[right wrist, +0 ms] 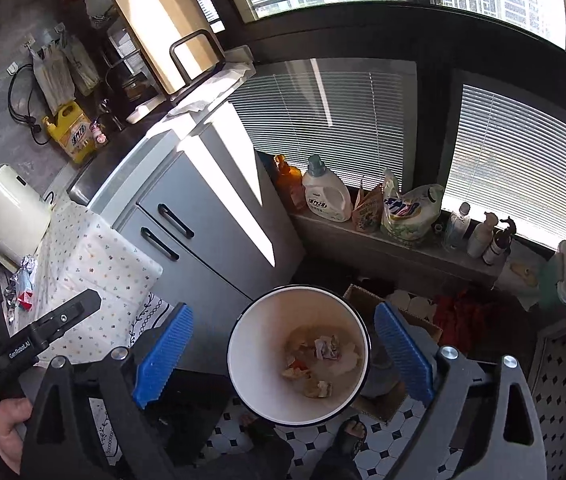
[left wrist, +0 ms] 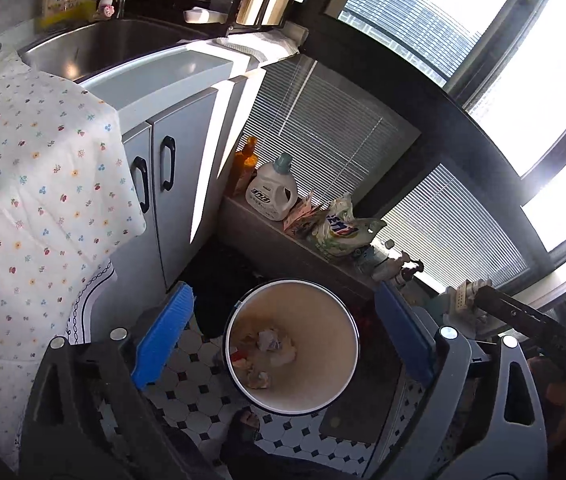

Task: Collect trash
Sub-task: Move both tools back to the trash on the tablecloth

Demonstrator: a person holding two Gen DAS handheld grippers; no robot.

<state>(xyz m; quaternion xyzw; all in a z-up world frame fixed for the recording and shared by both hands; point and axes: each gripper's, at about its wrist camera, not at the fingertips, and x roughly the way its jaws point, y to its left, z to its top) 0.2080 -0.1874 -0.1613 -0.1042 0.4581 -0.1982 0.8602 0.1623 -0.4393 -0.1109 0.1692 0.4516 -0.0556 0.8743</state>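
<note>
A round white trash bin [left wrist: 323,312] with a dark rim stands on the tiled floor, and crumpled paper and wrappers [left wrist: 269,346] lie at its bottom. My left gripper [left wrist: 283,292] hangs open above it, with nothing between its blue pads [left wrist: 163,340]. In the right wrist view the same bin [right wrist: 257,344] and its trash [right wrist: 323,356] lie below my right gripper [right wrist: 283,310], which is also open and empty. The left gripper's black body [right wrist: 63,320] shows at the left, held by a hand. More foil wrappers [right wrist: 23,280] lie on the table by the flowered cloth [right wrist: 95,264].
A grey sink cabinet [right wrist: 203,216] stands left of the bin. Detergent bottles [right wrist: 327,196] and bags line the low window ledge behind it. A cardboard box [right wrist: 387,400] sits to the bin's right. A person's sandalled feet [right wrist: 349,436] are on the floor just in front of the bin.
</note>
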